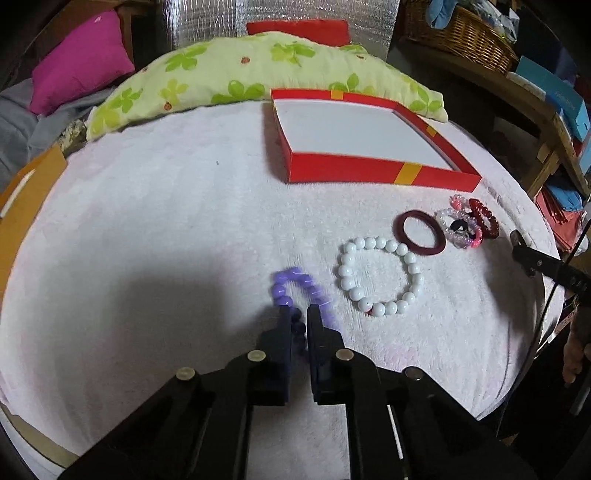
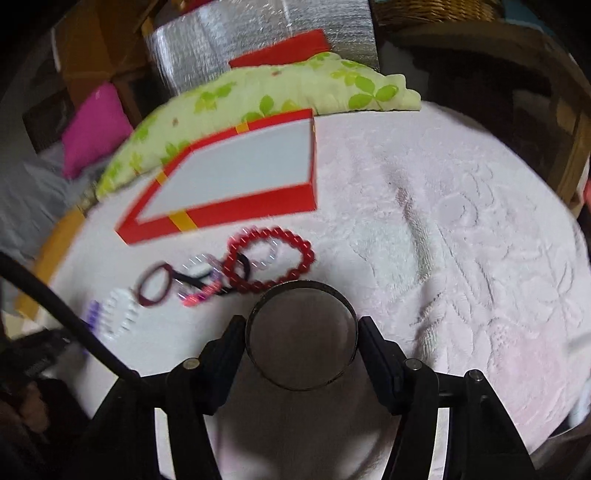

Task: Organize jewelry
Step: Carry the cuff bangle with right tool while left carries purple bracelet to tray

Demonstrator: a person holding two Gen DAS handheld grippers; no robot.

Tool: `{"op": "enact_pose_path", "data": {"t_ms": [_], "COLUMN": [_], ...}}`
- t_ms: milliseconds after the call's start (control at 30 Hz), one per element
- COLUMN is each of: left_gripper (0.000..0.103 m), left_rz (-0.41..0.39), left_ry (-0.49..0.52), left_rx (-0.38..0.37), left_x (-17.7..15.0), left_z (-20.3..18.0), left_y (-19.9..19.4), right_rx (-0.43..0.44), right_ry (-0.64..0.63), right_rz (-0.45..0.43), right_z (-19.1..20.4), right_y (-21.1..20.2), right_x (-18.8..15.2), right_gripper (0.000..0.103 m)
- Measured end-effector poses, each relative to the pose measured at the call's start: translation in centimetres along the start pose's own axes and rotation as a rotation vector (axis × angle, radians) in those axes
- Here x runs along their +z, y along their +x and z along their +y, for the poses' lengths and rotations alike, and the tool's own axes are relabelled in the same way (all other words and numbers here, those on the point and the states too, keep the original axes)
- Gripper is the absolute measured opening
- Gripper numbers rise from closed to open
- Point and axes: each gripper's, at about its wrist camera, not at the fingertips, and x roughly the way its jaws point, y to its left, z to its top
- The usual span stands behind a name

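My left gripper (image 1: 298,312) is shut on a purple bead bracelet (image 1: 291,286), which lies on the white towel. To its right lie a white bead bracelet (image 1: 380,280), a dark red bangle (image 1: 421,232), a clear-and-pink bead tangle (image 1: 460,227) and a red bead bracelet (image 1: 484,218). The red box (image 1: 369,170) with a white floor stands beyond them. My right gripper (image 2: 302,325) is shut on a dark round bangle (image 2: 302,338), held above the towel. In the right wrist view the red bead bracelet (image 2: 269,258) and the red box (image 2: 229,218) lie ahead.
A green floral pillow (image 1: 236,77) lies behind the box. A pink cushion (image 1: 79,61) is at the far left. A wicker basket (image 1: 461,33) and shelves stand at the right. The towel (image 2: 461,240) spreads out on the right side. An orange box (image 1: 22,199) lies at the left edge.
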Motion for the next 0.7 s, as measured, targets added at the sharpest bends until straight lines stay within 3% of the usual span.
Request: {"op": "enact_pose_path", "data": {"t_ms": [167,267,367,433,500,567,700], "left_gripper": [0.008,0.008,0.008,0.016,0.046,0.065,0.065], "left_rz": [-0.042,-0.068,-0.052,-0.029,-0.012,-0.004,0.080], "left_ry": [0.042,0.073,0.035,0.017,0.012,0.026,0.064], "left_rx": [-0.003,0.014,0.027,0.034,0.017,0.024,0.024], "left_x": [2.0,3.7,4.5,3.9,2.9,1.7,0.2], "left_z": [-0.5,-0.7,0.4,0.6,0.4,-0.6,-2.5], "left_y": [-1.8,-2.6,-2.8,-2.6,-2.3,-1.8,1.3], "right_rx": [0.127,0.141,0.154,0.141,0.149,0.173,0.207], "right_ry": [0.067,0.067,0.069,0.046,0.055,0.081,0.083], "right_rz": [-0.023,-0.038,-0.062,-0.080,-0.082,-0.074,-0.063], "right_z": [0.8,1.6,2.3,2.9,3.1,3.3,4.1], "right_y": [-1.1,-0.9,-0.4,0.1,0.7,1.5,1.7], "right_x": [2.4,5.0,8.2,9.9,11.1,11.8,11.5], "right_gripper": [0.064,0.064,0.064,0.064,0.064,0.064,0.064]}}
